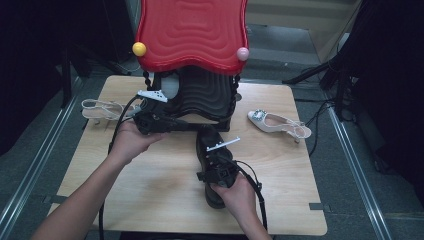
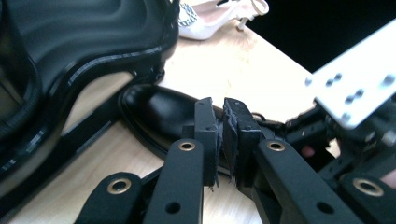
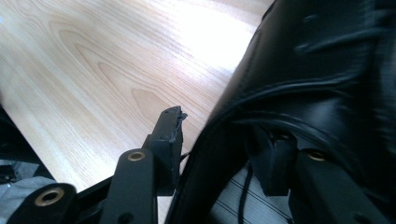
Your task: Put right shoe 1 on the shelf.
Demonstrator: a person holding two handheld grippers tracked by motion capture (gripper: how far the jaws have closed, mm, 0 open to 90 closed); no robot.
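Black leather lace-up shoe [image 1: 214,165], glossy at the toe, lies on the pale wooden table [image 1: 160,190], near its middle and toward the person's side, with its toe pointing at the large case; every place below is given relative to this shoe. Behind it, at the far edge of the table, stands an open case with a red ribbed wavy lid [image 1: 192,31] raised upright over a black ribbed tray [image 1: 202,97]; a yellow ball [image 1: 139,48] and a pink ball [image 1: 242,53] sit at the lid's lower corners. Well to the right of the shoe and farther back lies a white slingback heeled shoe with a jewelled buckle [image 1: 277,123]; well to its left, beside the case, lies a second white strappy heeled shoe [image 1: 102,110]. The right gripper [image 1: 218,172], held over the shoe's rear half, has its jaws set astride the rim of the shoe's opening, one jaw outside the leather and one inside, as the right gripper view shows; whether the pads press the leather cannot be told. The left gripper [image 1: 186,124] reaches in from the left to a point just above the shoe's toe, between shoe and case; its jaws are closed pad to pad with nothing visible between them, seen in the left gripper view [image 2: 222,135].
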